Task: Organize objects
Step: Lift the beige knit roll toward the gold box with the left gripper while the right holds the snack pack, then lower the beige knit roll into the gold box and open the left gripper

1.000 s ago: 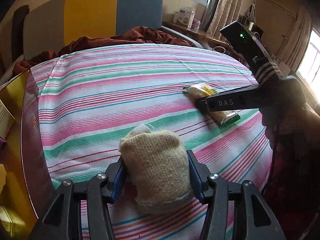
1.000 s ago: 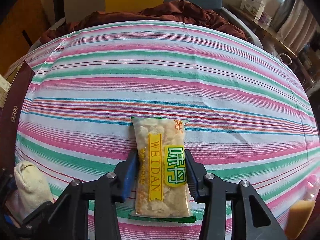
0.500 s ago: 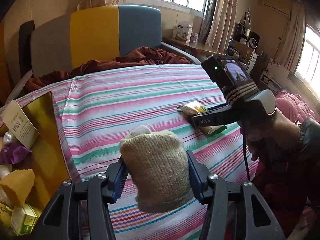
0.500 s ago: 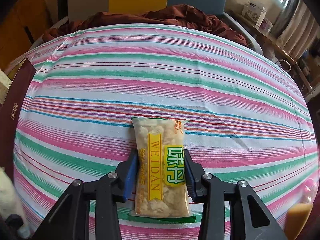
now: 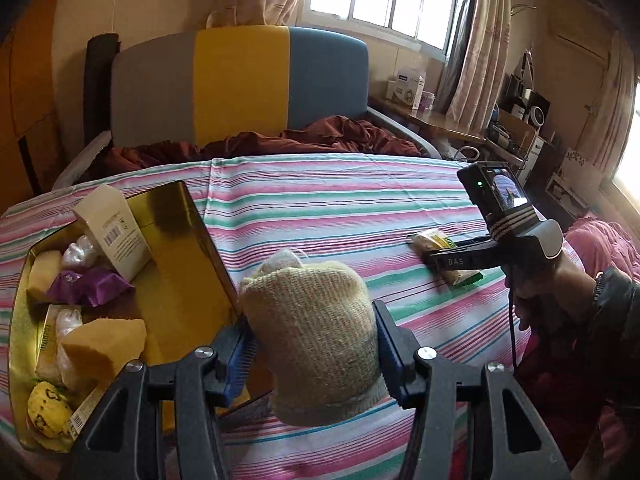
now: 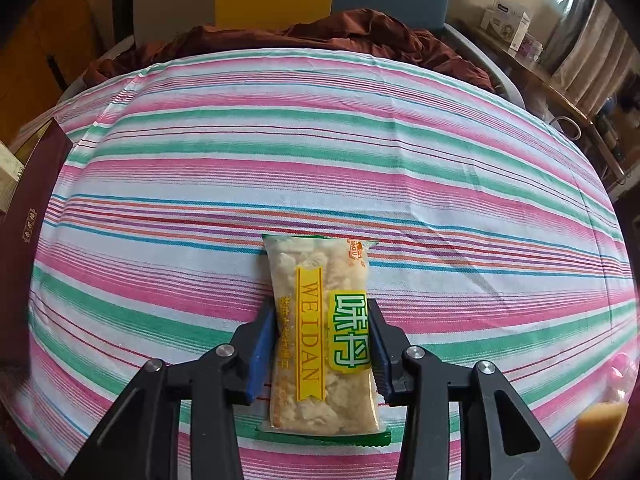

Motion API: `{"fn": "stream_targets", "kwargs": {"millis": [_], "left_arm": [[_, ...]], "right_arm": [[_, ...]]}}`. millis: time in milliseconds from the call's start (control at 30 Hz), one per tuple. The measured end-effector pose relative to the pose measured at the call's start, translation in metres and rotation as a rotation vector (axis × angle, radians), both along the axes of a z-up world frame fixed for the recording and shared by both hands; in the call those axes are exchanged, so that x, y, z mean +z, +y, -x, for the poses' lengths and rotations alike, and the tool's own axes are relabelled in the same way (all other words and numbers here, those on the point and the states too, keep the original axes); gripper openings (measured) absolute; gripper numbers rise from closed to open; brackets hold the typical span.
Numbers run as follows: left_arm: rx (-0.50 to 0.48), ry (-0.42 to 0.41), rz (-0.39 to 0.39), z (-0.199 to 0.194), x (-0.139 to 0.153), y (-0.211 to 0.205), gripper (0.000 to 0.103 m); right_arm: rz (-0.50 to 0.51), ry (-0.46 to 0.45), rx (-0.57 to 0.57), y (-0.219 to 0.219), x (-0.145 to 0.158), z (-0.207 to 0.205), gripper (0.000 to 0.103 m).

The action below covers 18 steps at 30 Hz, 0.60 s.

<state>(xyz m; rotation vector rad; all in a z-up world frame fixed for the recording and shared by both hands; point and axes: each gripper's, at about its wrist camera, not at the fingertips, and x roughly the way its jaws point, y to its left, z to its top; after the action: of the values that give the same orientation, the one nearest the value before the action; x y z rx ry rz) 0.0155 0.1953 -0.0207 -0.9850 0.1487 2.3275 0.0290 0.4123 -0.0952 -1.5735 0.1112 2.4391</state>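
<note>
The left gripper (image 5: 314, 350) clamps a rolled beige sock (image 5: 312, 336) lifted above the striped bedsheet (image 5: 320, 208), just right of a gold tin (image 5: 188, 264). Further right, the right gripper (image 6: 322, 346) pinches a snack packet (image 6: 320, 332) lying on the sheet.

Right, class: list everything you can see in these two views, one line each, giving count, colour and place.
Knitted sock roll: one, beige, in left gripper.
Snack packet: one, yellow-green, on bedsheet, in right gripper.
Tin box: one, gold, open, left on the bed, holding assorted items.
Bedsheet: one, pink-green striped.
Blanket: one, maroon, by headboard.
Headboard: one, grey-yellow-blue.
Left gripper: black, closed on sock roll.
Right gripper: black, closed on packet.
</note>
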Motion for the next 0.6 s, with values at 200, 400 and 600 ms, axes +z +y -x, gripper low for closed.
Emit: {"fn": "stream_targets", "kwargs": {"millis": [200, 400, 600], "left_arm": [[0.053, -0.014, -0.009, 0.006, -0.002, -0.024, 0.055], [0.097, -0.035, -0.030, 0.008, -0.003, -0.050, 0.055], [0.229, -0.041, -0.045, 0.016, 0.001, -0.101, 0.055]], "right_arm": [[0.002, 0.000, -0.002, -0.001, -0.001, 0.002, 0.043], [0.000, 0.000, 0.017, -0.008, 0.000, 0.002, 0.043], [-0.001, 0.001, 0.070, -0.019, -0.001, 0.005, 0.043]]}}
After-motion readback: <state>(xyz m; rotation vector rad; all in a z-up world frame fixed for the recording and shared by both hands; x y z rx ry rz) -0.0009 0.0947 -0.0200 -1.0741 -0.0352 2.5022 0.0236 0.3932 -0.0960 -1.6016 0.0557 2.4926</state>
